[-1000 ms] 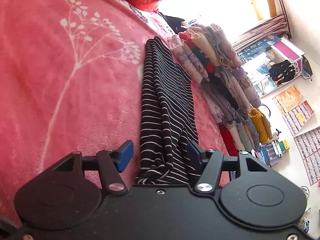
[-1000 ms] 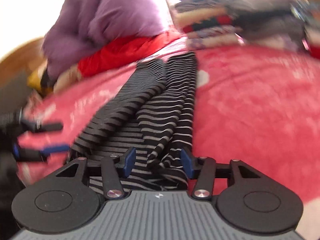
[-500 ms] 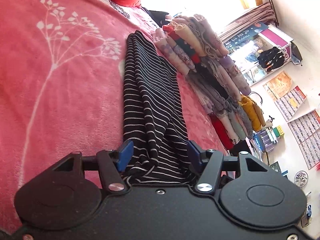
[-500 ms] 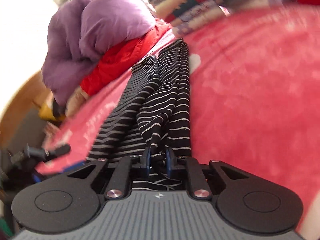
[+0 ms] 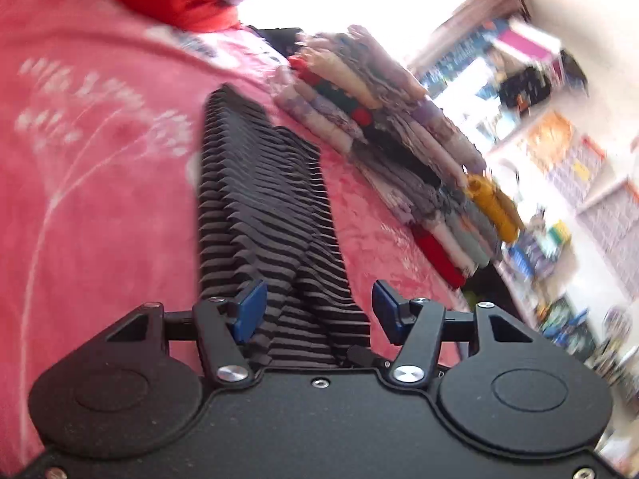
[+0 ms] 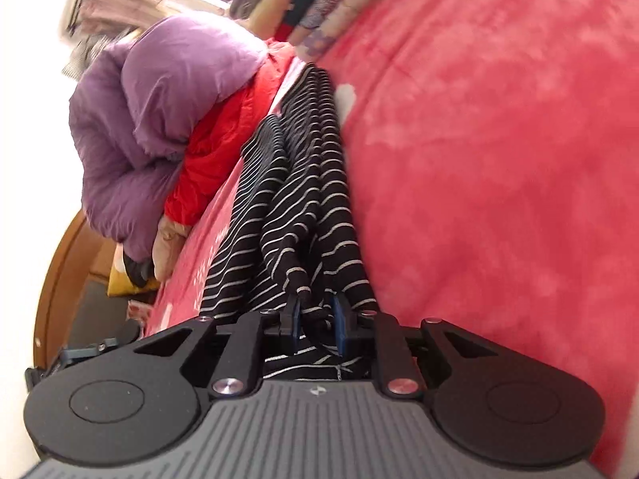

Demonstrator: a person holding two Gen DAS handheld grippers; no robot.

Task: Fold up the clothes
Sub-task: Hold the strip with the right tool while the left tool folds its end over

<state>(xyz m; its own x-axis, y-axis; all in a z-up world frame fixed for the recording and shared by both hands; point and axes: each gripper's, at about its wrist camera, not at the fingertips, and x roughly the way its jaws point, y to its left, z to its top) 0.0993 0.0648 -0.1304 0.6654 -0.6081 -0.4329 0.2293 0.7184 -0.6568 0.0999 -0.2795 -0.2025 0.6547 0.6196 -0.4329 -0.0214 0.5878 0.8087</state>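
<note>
Our right gripper (image 6: 315, 321) is clamped on a bunched fold of the striped garment (image 6: 303, 199), which stretches ahead over the pink blanket (image 6: 499, 159) — our left gripper (image 5: 315, 311) just straddles its end, pads apart.

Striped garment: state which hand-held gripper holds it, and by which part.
The right hand-held gripper pinches the striped garment at a bunched fold of its near end. The left hand-held gripper straddles it, jaws open.

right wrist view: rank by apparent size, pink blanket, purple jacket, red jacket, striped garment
1. pink blanket, fills most of the frame.
2-3. purple jacket and striped garment: look similar; the garment runs right up to the camera, so unranked.
4. red jacket, partly hidden under the purple one.
</note>
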